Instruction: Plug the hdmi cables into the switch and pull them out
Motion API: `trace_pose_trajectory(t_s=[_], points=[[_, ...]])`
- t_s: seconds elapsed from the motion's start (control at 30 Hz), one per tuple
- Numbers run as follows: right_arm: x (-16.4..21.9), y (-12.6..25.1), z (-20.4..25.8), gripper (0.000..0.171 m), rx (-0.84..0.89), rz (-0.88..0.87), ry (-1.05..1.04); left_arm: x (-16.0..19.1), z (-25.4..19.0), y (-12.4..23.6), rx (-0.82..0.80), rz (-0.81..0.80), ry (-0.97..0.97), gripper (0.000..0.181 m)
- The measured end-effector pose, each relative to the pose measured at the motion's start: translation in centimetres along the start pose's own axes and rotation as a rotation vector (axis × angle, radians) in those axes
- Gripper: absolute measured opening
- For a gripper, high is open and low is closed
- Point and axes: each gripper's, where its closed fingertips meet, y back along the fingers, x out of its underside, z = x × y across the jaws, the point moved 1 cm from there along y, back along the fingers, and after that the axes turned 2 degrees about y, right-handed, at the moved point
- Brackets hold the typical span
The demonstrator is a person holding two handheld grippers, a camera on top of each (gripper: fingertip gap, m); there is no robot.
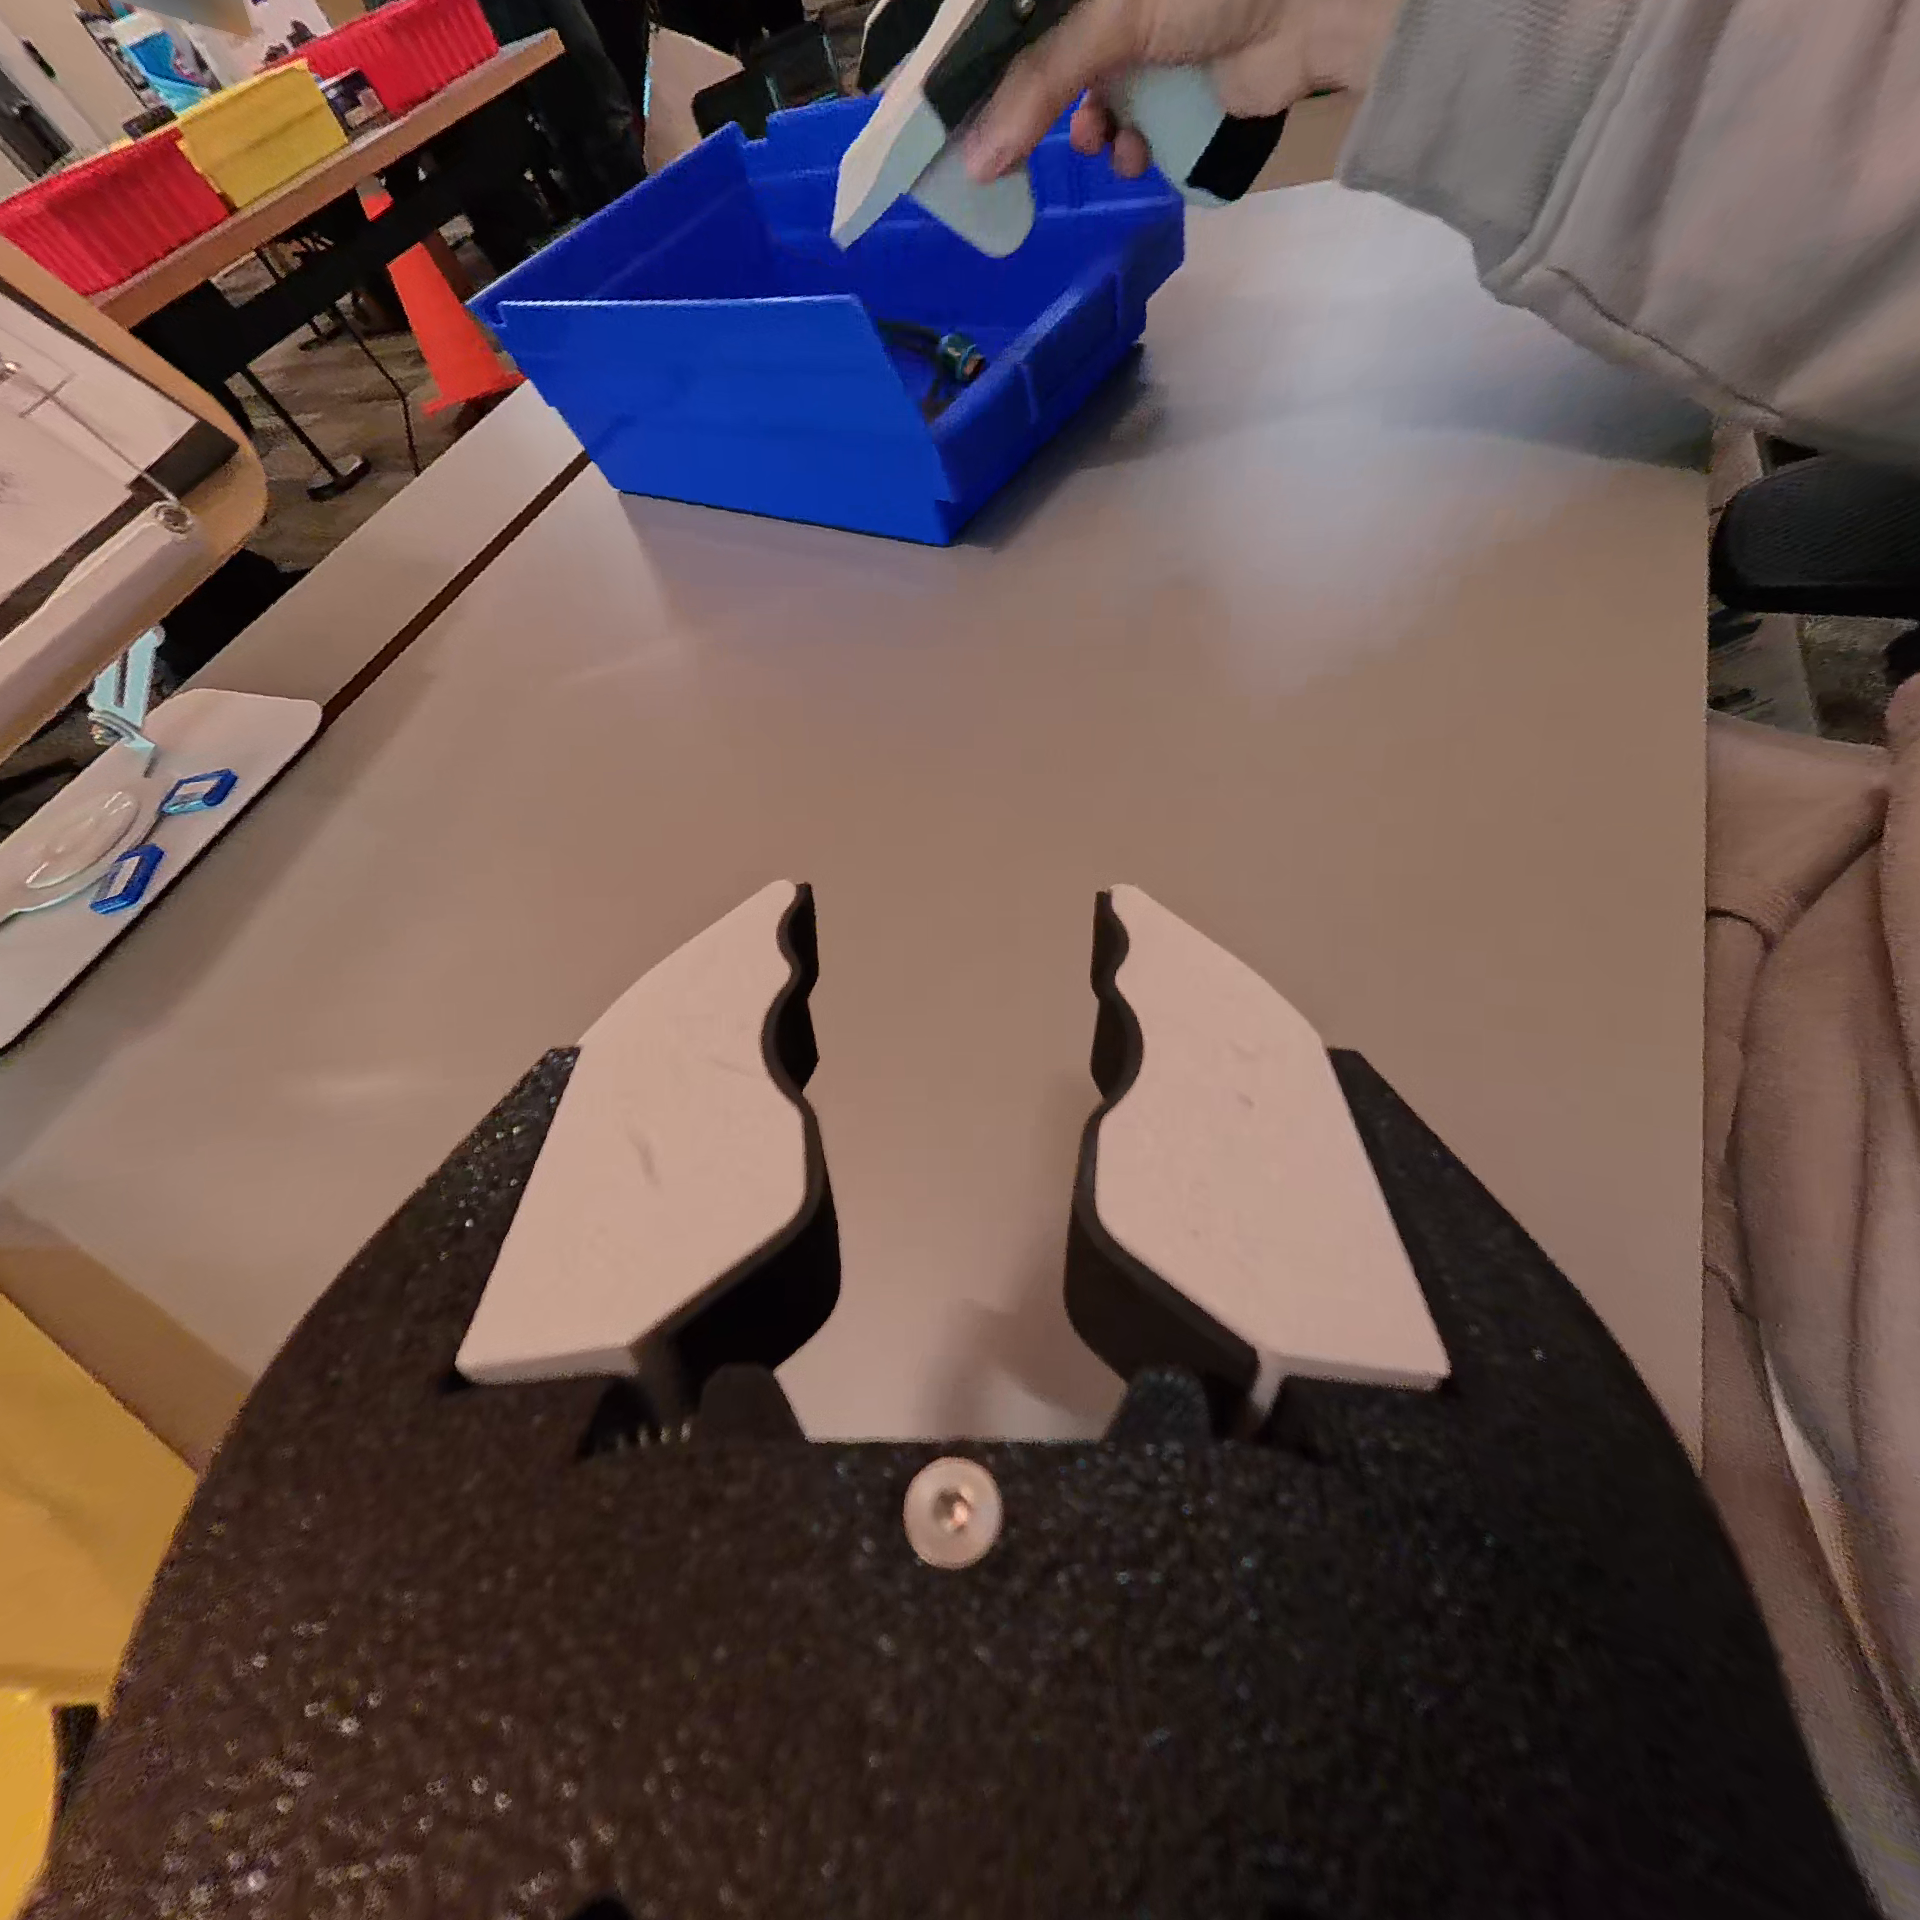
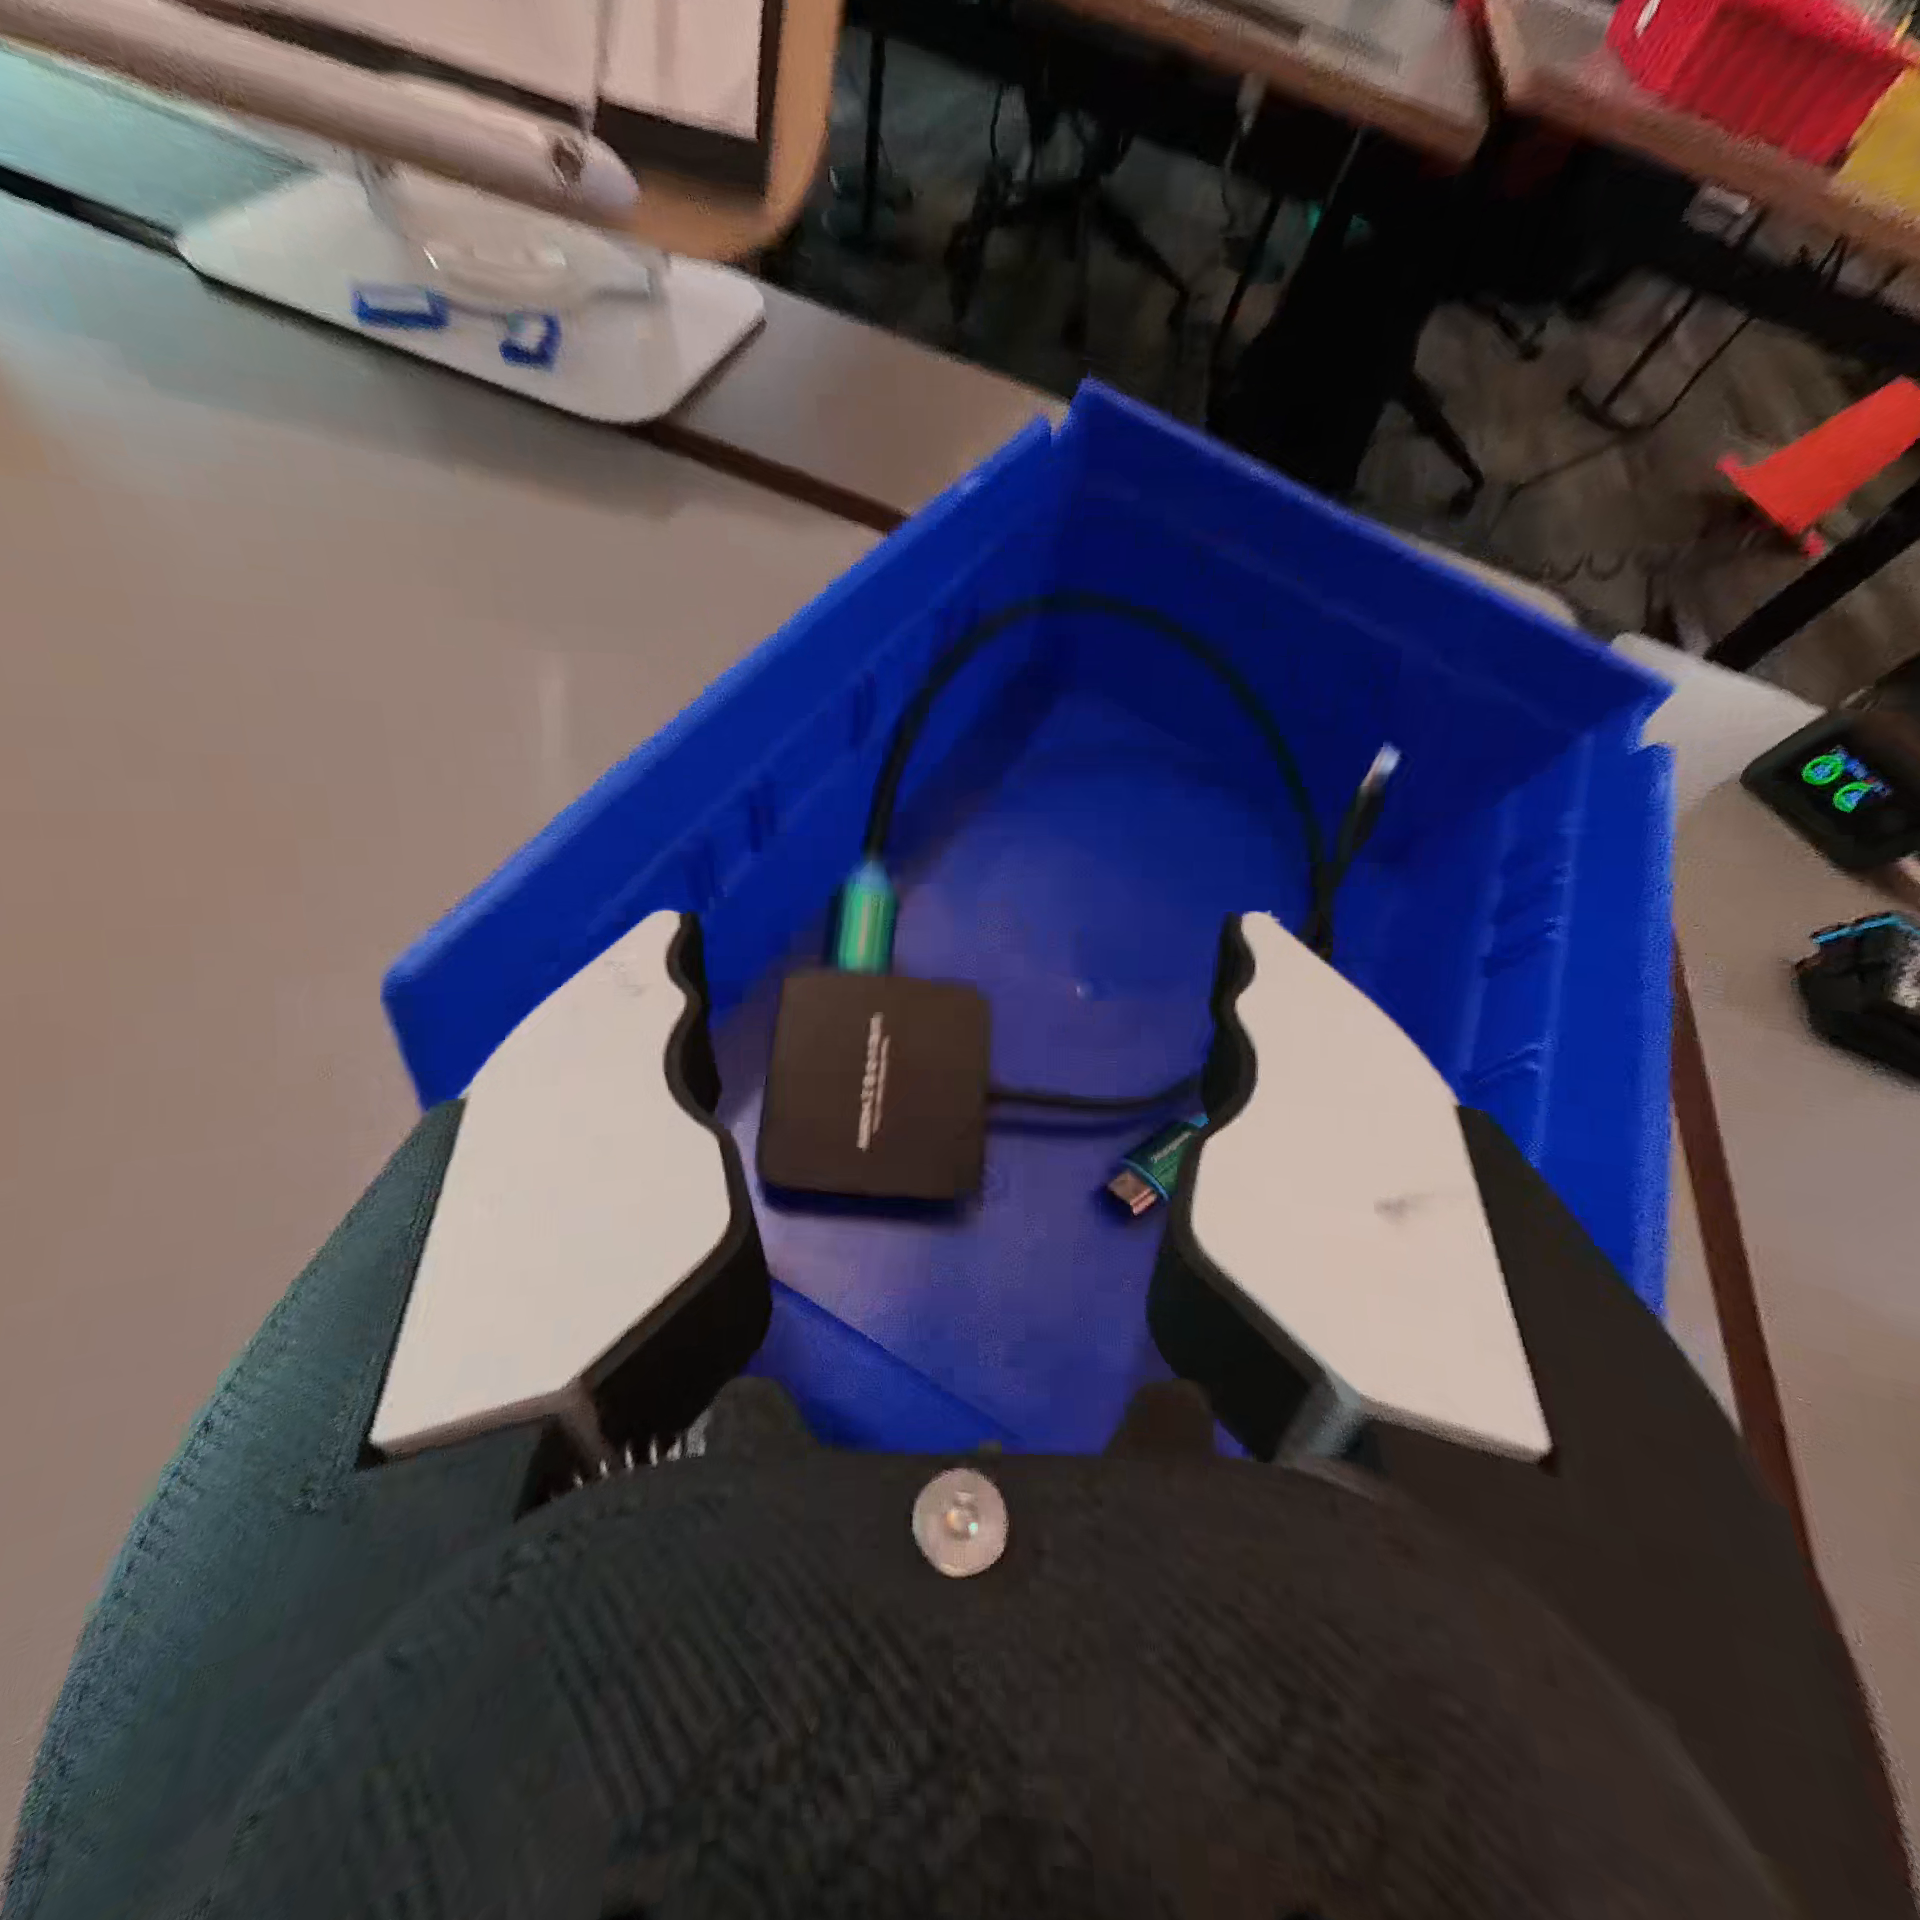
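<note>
A blue bin [image 2: 1299,582] stands on the grey table. Inside lies a flat black switch box [image 2: 873,1086] with a green-ended cable plug [image 2: 862,920] at its far edge. A black cable [image 2: 1081,608] loops up behind it. A loose teal HDMI plug [image 2: 1153,1169] lies to the box's right. My right gripper [image 2: 961,935] is open and empty above the bin's near end, over the box. In the left wrist view my left gripper [image 1: 954,899] is open and empty over bare table, well short of the blue bin [image 1: 727,384]. The right gripper [image 1: 914,177] shows there above the bin, held by a hand.
A white stand base with blue clips [image 2: 499,322] sits at the table's left edge, also seen in the left wrist view [image 1: 125,831]. A small black device with a lit screen [image 2: 1839,790] and another dark item [image 2: 1870,997] lie right of the bin. An orange cone [image 1: 447,312] stands on the floor beyond.
</note>
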Motion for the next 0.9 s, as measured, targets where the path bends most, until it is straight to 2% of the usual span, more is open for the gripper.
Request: trace_pose_trajectory(t_s=[0.1, 0.23, 0.43, 0.53, 0.6, 0.67, 0.8, 0.87, 0.9], points=[[-2.2, 1.5, 0.7, 0.092, 0.000, -0.087, 0.018, -0.1, 1.3, 0.9, -0.037, 0.008, -0.018, 0.050], [-4.4, 1.9, 3.9, 0.085, -0.066, -0.167, 0.117, -1.3, 5.4, 3.8, -0.153, -0.005, 0.005, 0.050], [-5.9, 1.2, 8.5, 0.078, -0.162, -0.249, 0.223, -0.3, 18.0, 10.5, -0.456, 0.058, 0.197, 0.050], [-6.2, 0.8, 9.5, 0.078, -0.195, -0.271, 0.237, 2.5, 24.7, 13.2, -0.585, 0.212, 0.292, 0.050], [-6.1, 0.7, 9.5, 0.077, -0.186, -0.282, 0.232, 4.9, 28.4, 14.4, -0.642, 0.336, 0.425, 0.051], [-5.9, 0.6, 9.3, 0.077, -0.186, -0.291, 0.221, 6.7, 30.9, 14.4, -0.613, 0.372, 0.639, 0.056], [-5.5, 0.8, 8.4, 0.075, -0.183, -0.314, 0.175, 8.4, 33.6, 12.4, -0.432, 0.381, 1.040, 0.060], [-5.3, 0.9, 7.8, 0.075, -0.175, -0.305, 0.179, 8.6, 34.7, 11.2, -0.369, 0.439, 1.029, 0.060], [-5.2, 1.1, 7.4, 0.075, -0.163, -0.304, 0.197, 8.2, 35.5, 10.6, -0.352, 0.466, 0.924, 0.055]])
